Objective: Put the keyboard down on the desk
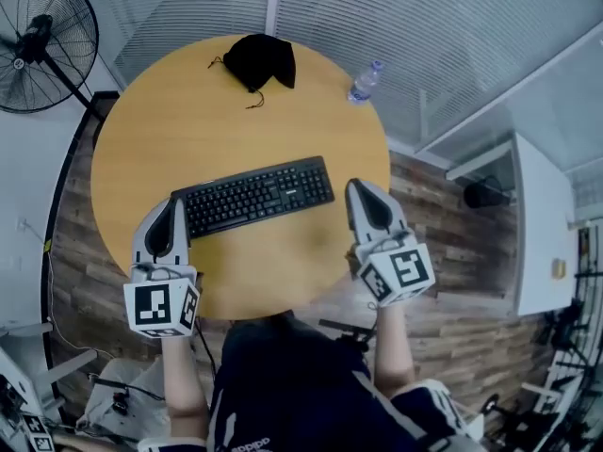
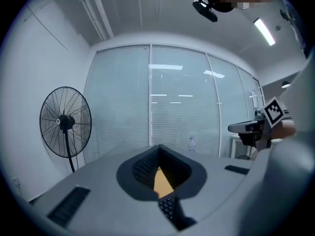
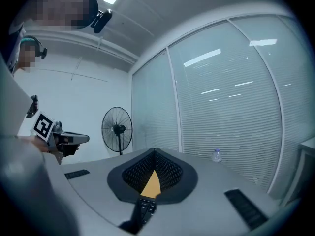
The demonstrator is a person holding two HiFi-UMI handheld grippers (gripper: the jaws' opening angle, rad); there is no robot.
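A black keyboard (image 1: 254, 196) lies flat on the round yellow desk (image 1: 141, 139), slanted up to the right. My left gripper (image 1: 171, 203) hovers over the keyboard's left end, jaws shut with nothing held. My right gripper (image 1: 356, 188) sits just off the keyboard's right end, also shut and empty. In the left gripper view the closed jaws meet at the tip (image 2: 158, 147); a strip of keys (image 2: 170, 208) and desk (image 2: 161, 181) shows below. The right gripper view shows the same: shut tip (image 3: 155, 151) with keys (image 3: 143, 208) beneath.
A black pouch (image 1: 261, 61) and a clear water bottle (image 1: 365, 83) sit at the desk's far edge. A standing fan (image 1: 42, 40) is at far left, a white cabinet (image 1: 542, 224) at right. Glass walls with blinds stand behind.
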